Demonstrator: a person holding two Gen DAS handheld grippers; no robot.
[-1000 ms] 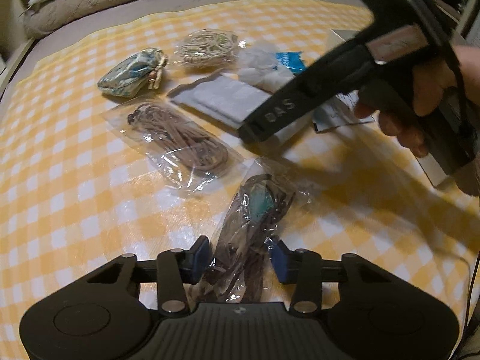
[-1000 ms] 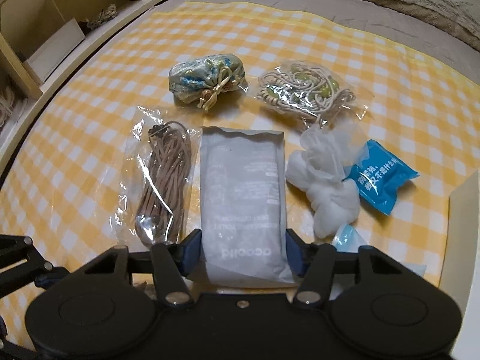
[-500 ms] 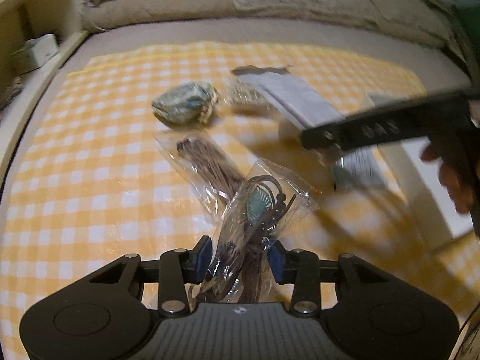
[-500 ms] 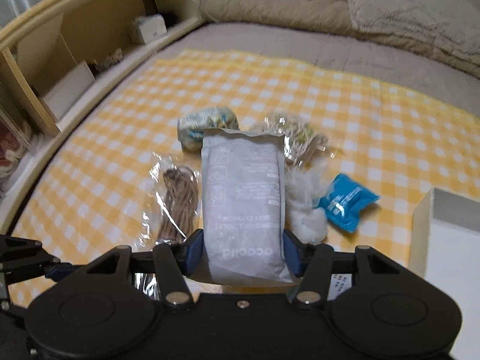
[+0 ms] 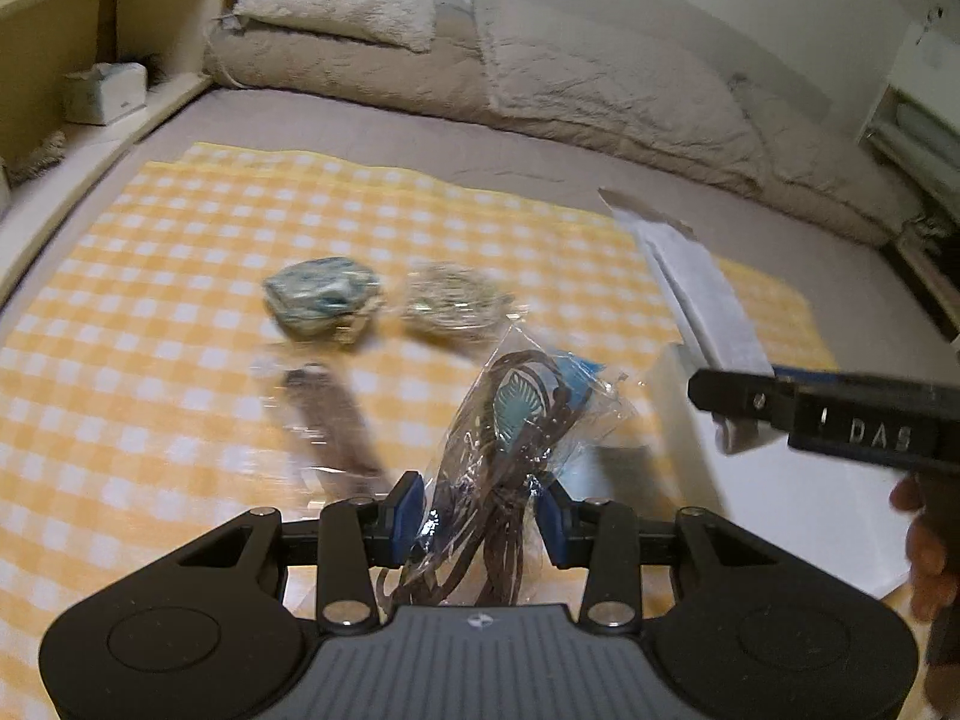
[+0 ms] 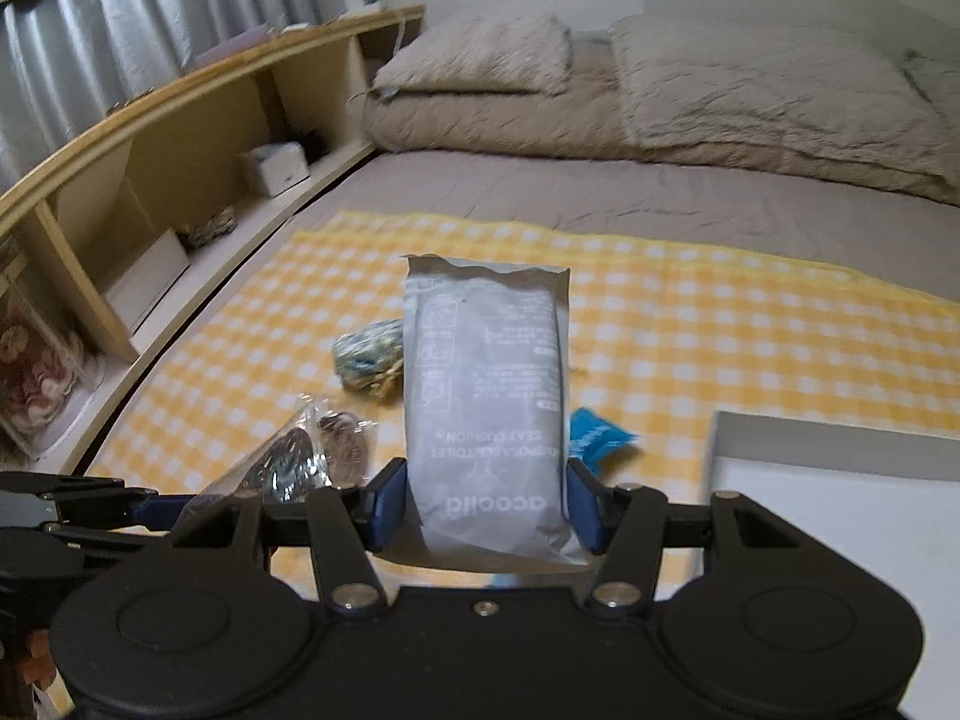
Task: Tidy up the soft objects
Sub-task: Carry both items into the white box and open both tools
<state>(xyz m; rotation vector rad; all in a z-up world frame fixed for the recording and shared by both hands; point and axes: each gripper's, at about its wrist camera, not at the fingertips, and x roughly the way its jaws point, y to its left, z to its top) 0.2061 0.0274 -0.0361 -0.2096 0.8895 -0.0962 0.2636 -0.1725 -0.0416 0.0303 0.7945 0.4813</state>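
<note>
- Left wrist view: the left gripper (image 5: 477,510) is clamped on a clear bag of dark cord (image 5: 510,438), lifted above the yellow checked cloth (image 5: 150,300). The bag's long axis runs forward and slightly rightward from the jaws.
- Right wrist view: the right gripper (image 6: 480,510) is clamped on a grey flat packet (image 6: 486,408), held upright off the cloth, long axis pointing straight ahead along the fingers.
- White box (image 6: 840,540): lies low on the right of the right gripper, just beside it; in the left wrist view it sits beyond and right of the held bag. Judged the likely destination, it is nearer the right gripper, so that packet would need only a short move rightward and down.
- Items on the cloth: a blue-patterned pouch (image 5: 321,300), a bag of pale cord (image 5: 456,306), a second bag of brown cord (image 5: 330,420) and a blue packet (image 6: 594,438).
- Caution: both held items are limp and could sag or catch on the box wall.
</note>
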